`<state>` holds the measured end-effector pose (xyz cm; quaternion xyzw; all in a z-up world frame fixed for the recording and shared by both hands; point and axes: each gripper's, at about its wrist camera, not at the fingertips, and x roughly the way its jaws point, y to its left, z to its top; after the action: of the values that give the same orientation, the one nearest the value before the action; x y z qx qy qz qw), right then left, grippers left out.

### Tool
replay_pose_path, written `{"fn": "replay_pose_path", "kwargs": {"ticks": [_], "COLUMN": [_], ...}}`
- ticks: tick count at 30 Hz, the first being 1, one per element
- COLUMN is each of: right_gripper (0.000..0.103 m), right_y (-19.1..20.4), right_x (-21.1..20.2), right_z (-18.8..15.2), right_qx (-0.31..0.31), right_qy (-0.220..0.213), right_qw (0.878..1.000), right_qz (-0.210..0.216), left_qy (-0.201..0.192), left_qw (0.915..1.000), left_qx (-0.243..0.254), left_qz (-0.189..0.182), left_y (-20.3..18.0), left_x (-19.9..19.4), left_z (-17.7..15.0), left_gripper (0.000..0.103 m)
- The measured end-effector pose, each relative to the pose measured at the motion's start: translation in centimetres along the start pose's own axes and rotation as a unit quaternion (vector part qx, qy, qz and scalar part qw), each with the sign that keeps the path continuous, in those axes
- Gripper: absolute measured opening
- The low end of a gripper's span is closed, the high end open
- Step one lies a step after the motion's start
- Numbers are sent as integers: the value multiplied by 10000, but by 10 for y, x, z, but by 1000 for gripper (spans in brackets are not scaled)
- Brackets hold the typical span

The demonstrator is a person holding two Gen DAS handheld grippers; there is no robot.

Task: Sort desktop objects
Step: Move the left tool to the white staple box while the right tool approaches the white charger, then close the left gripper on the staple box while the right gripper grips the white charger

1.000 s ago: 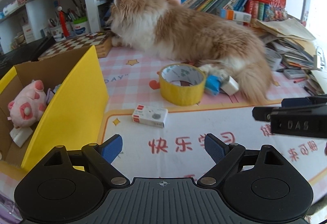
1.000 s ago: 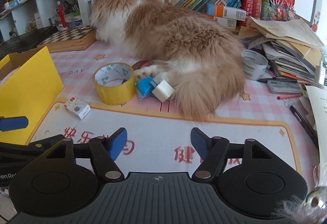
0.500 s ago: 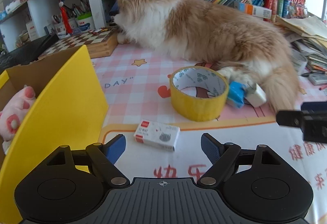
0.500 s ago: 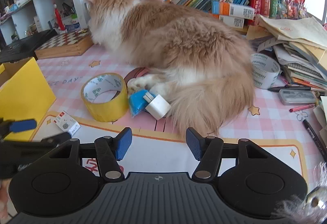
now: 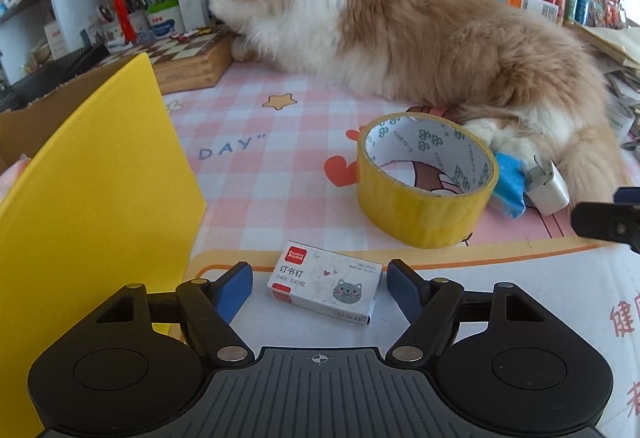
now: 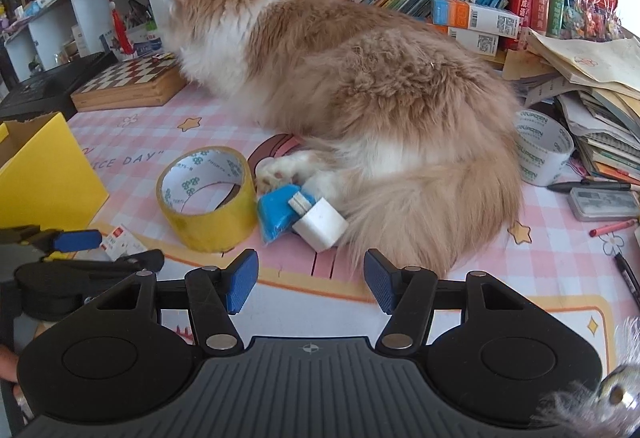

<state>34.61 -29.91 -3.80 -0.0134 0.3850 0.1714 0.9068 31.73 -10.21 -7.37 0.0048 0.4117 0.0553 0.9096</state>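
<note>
A small white staple box (image 5: 325, 282) with a red label and a cat drawing lies on the desk mat, between the open fingers of my left gripper (image 5: 320, 288). It also shows in the right wrist view (image 6: 122, 241). A yellow tape roll (image 5: 426, 180) stands behind it, also in the right wrist view (image 6: 208, 194). A blue packet (image 6: 278, 212) and a white charger plug (image 6: 320, 224) lie by the cat's paws. My right gripper (image 6: 311, 286) is open and empty, a little short of the plug.
A large orange and white cat (image 6: 360, 94) lies across the desk. A yellow cardboard box (image 5: 92, 178) stands at the left. A chessboard box (image 6: 126, 80), a white tape roll (image 6: 542, 146), pens, paper stacks and a bookshelf ring the back and right.
My left gripper has moved forward and down so the staple box now lies between its fingers. My right gripper has moved forward toward the plug and packet.
</note>
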Motion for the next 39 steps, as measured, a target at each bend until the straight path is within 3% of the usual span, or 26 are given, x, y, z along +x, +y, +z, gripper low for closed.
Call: {"fn": "replay_pose_path", "kwargs": {"ticks": [4, 12, 19, 22, 25, 39], "right_gripper": [56, 49, 44, 34, 34, 34], "right_y": [-1, -5, -22, -22, -23, 1], "right_x": [12, 37, 62, 62, 59, 19], "right_z": [7, 20, 22, 21, 21, -17], "right_qx": [-7, 209, 851, 891, 927, -218], "right_qy": [34, 145, 458, 402, 392, 587], "right_qw": [10000, 9996, 9951, 9947, 9944, 9976], "right_qz": [-28, 90, 221, 328, 316, 305], "left_qy": [-51, 64, 181, 210, 216, 50], "left_qw": [9998, 9993, 9987, 9985, 9983, 9972], "left_qx": [58, 96, -170, -269, -315, -183], "left_qz": [-198, -367, -436, -428, -440, -728], "left_y": [0, 2, 13, 17, 19, 12], "left_x": [-2, -20, -44, -50, -55, -68], "left_z": [-1, -5, -18, -22, -24, -17], "left_gripper": [60, 58, 58, 58, 58, 58]}}
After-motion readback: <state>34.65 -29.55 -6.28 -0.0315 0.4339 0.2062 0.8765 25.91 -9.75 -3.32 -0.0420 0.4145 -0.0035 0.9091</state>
